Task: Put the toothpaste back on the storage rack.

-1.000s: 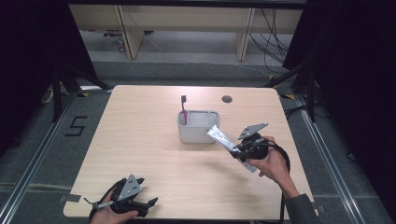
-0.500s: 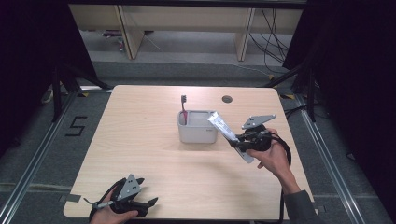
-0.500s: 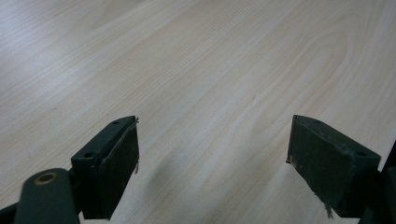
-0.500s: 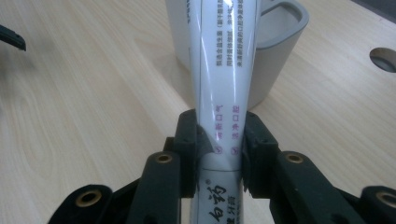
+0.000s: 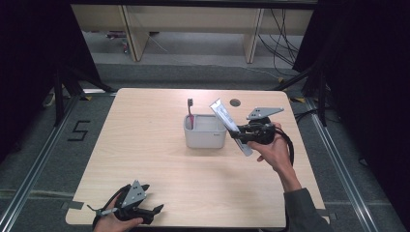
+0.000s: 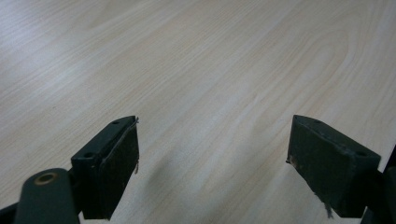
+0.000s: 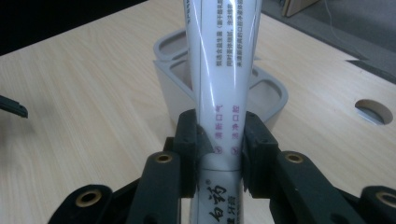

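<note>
Two grippers are at work, one idle: the left gripper point(image 5: 157, 210), nearest at the table's point(image 5: 145, 145) front edge, rests with jaws spread over bare wood, likely parked out of the way. Farther in, the right gripper point(image 5: 240, 132) pinches a white tube point(image 5: 229, 123) low on its body, jaws pressed on both flanks, the crimped end slanting up and over the right rim of the grey holder point(image 5: 205, 131); gripping low probably leaves the length free to aim into a compartment. A toothbrush point(image 5: 191, 112) already stands in the holder's left side. Compared with a second ago, the tube has risen and come closer to the holder.
</note>
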Motion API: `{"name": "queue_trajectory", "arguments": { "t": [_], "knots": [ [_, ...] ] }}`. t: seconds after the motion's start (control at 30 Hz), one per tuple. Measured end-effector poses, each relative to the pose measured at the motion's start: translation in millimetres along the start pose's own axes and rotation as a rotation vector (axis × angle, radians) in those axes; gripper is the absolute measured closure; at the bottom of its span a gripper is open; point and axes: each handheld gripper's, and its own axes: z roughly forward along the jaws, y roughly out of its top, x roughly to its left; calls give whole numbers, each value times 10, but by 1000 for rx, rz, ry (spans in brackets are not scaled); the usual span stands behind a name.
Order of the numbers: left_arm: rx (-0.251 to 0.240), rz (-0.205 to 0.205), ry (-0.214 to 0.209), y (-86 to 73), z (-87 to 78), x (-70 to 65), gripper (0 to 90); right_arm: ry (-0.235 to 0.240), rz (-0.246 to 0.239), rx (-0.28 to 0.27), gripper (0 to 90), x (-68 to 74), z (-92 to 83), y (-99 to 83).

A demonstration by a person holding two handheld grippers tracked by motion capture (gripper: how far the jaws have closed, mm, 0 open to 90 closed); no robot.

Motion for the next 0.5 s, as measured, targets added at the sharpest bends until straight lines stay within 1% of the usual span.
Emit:
{"name": "queue_trajectory", "arguments": {
  "t": [0.03, 0.07, 0.1, 0.13, 0.17, 0.2, 0.23, 0.27, 0.3, 0.33, 0.37, 0.4, 0.43, 0.47, 0.5],
  "knots": [
    [-3, -21, -11, 6, -1, -12, 161, 6, 19, 0, 716, 12, 8, 19],
    [-1, -27, -13, 6, 3, -14, 161, 5, 2, -18, 716, -5, 20, 38],
    [1, -20, -4, 2, 2, -15, 161, 4, 16, -27, 716, 4, 27, 54],
    [-11, -16, -7, -5, 8, -15, 161, 5, 13, -36, 716, -1, 37, 72],
    [-13, -27, -5, -9, 12, -23, 161, 12, -9, -48, 716, -17, 51, 92],
    [-10, -17, -7, -5, 8, -16, 161, -3, -12, -66, 716, -13, 55, 111],
    [-6, -18, -6, 0, 7, -16, 161, -4, -3, -73, 717, -5, 63, 127],
    [-5, -17, -7, 2, 8, -15, 161, -10, -14, -86, 716, -14, 67, 146],
    [3, -12, -6, 3, 3, -16, 161, -7, -1, -90, 716, -8, 78, 163],
    [5, -16, -8, 1, 3, -20, 161, -20, -4, -109, 716, -11, 99, 178],
    [5, -16, -8, 1, 2, -20, 161, -12, 6, -99, 716, -7, 99, 197],
    [-5, -16, -8, 1, 8, -19, 161, -16, -14, -109, 716, -24, 112, 216],
    [-6, -17, -8, 2, 7, -17, 161, -19, 3, -125, 716, -18, 132, 228],
    [-7, -16, -7, 2, 6, -16, 161, -22, -9, -128, 716, -38, 129, 246],
    [-6, -18, -7, 2, 7, -17, 161, -21, 10, -141, 716, -32, 147, 259]
  ]
}}
